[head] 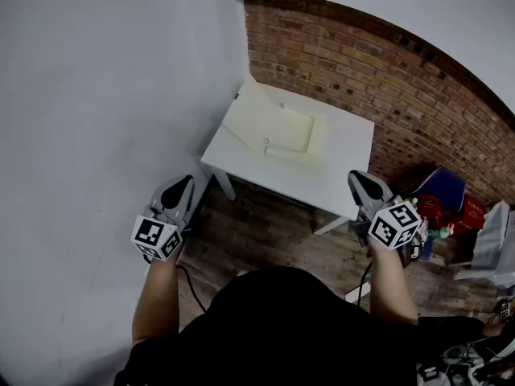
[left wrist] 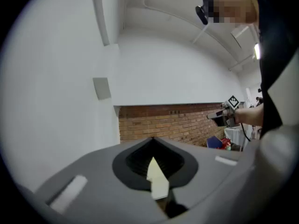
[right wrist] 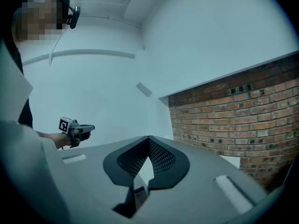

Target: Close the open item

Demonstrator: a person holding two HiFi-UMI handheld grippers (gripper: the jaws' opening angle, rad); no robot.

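Head view first: a white tabletop [head: 342, 175] sits in the corner where a white wall [head: 96, 95] meets a brick wall [head: 386, 79], over a wooden floor [head: 265, 223]. On the tabletop's far left part, just beside the white wall, lies a pale cream box [head: 269, 127], opened out and spread nearly flat. Its length appears to run from the far corner down towards the tabletop's near left edge, along the white wall. One flap reaches towards that corner, and a shallow rectangular recess faces up. Which side is hinged I cannot tell.

The left hand-held gripper [head: 183, 186] and the right hand-held gripper [head: 362, 182] are both held short of the tabletop, well apart from each other. Both point forward towards it, and neither touches the box.

Over to the left gripper view: its jaws are together at the tips, with nothing clamped. A pale cream sliver shows through the slot below the tips, too little of it to name. Beyond, the brick wall [left wrist: 173, 122], and at far right the right hand-held gripper [left wrist: 211, 117] held out level.

Right gripper view: its jaws meet at the tips as well, and they hold nothing. The left hand-held gripper [right wrist: 91, 128] floats at the left against the white wall, with brick on the right.
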